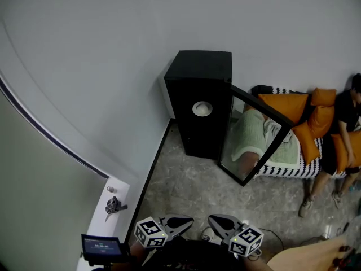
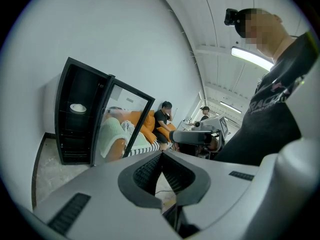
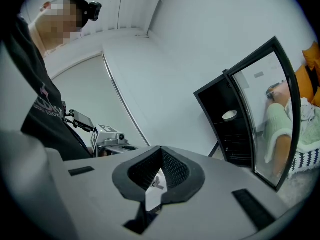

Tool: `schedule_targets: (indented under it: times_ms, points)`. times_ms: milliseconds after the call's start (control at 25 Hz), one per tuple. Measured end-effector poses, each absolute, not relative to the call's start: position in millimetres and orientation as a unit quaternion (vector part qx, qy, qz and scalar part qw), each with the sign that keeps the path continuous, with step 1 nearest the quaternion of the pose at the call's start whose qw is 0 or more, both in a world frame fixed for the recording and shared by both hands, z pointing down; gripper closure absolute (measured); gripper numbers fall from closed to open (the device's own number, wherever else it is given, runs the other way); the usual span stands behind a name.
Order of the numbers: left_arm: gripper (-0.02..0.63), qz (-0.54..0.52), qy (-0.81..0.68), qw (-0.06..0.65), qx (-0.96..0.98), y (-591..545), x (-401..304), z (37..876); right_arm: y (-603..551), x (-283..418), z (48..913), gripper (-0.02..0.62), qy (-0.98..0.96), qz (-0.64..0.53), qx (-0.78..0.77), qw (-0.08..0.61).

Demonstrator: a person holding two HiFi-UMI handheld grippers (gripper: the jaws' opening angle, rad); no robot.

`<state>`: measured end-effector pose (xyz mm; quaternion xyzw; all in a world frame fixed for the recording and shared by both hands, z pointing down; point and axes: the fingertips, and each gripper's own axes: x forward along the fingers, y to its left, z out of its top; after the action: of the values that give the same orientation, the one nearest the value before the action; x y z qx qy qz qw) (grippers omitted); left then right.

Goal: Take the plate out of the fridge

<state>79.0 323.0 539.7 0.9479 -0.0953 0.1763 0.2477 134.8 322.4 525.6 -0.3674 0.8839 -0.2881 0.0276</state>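
Note:
A small white plate (image 1: 202,108) lies on a shelf inside a black fridge (image 1: 197,72) that stands against the wall. Its glass door (image 1: 255,141) hangs open to the right. Both gripper views show the plate (image 2: 77,107) (image 3: 229,115) far off on its shelf. My left gripper (image 1: 190,220) and right gripper (image 1: 211,219) are low at the bottom edge, well short of the fridge, tips turned toward each other. The left gripper (image 2: 161,153) is shut with nothing in it. The jaws of the right gripper (image 3: 161,148) also meet, empty.
A sofa with orange cushions (image 1: 293,109) stands right of the fridge, and a person (image 1: 344,123) sits on it. A white ledge (image 1: 113,205) with a small dark object runs along the left wall. A small lit screen (image 1: 101,245) is at the lower left.

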Motion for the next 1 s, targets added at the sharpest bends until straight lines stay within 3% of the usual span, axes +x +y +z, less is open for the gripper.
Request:
schedule_targets:
  times_ms: [480, 1000]
  points:
    - [0.607, 0.183, -0.102, 0.246, 0.946, 301, 77, 538, 301, 135, 525, 0.592, 0.882, -0.292, -0.367, 0.04]
    - [0.607, 0.162, -0.069, 0.262, 0.949, 208, 29, 541, 214, 99, 521, 0.592, 0.856, -0.296, -0.424, 0.033]
